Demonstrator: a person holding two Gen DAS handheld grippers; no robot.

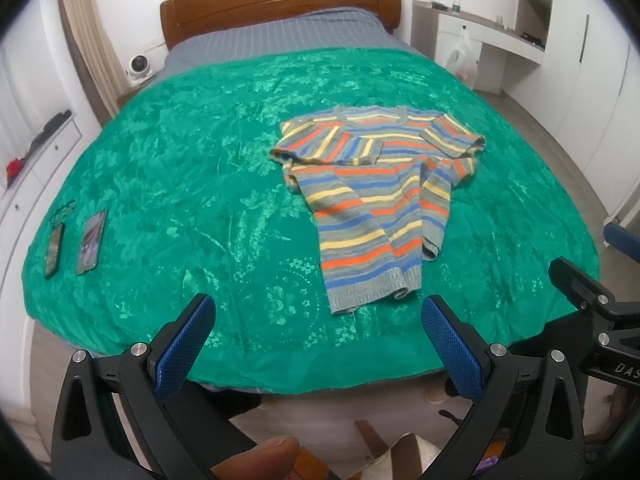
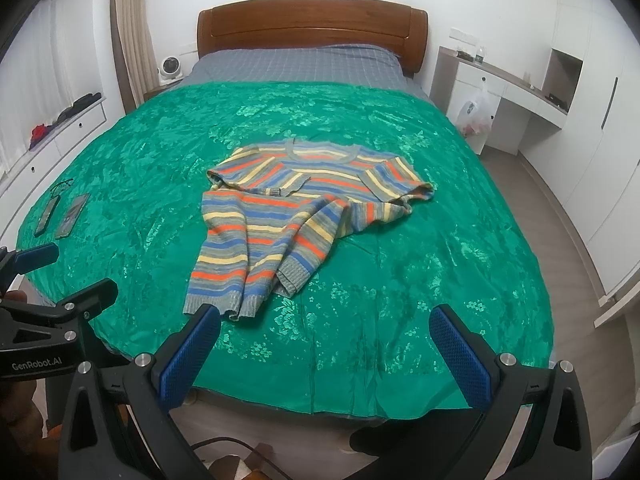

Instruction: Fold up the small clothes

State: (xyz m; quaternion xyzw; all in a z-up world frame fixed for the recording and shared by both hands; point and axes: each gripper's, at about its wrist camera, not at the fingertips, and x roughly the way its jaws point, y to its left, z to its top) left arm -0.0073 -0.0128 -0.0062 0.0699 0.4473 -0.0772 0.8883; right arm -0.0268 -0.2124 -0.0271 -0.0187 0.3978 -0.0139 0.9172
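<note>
Both my left gripper (image 1: 316, 320) and right gripper (image 2: 326, 332) spread, empty — striped sweater (image 1: 372, 200) at centre frame has sleeves in; next I pinch its hem.

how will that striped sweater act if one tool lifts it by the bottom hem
The striped sweater looks like soft knit lying in loose folds, so it would likely drape and sag. Its sleeves are folded across the body and would probably slip open. The shiny green bedspread may let it slide if pushed.

left claw (image 1: 316, 320): jaws wide apart, empty | right claw (image 2: 326, 330): jaws wide apart, empty
</note>
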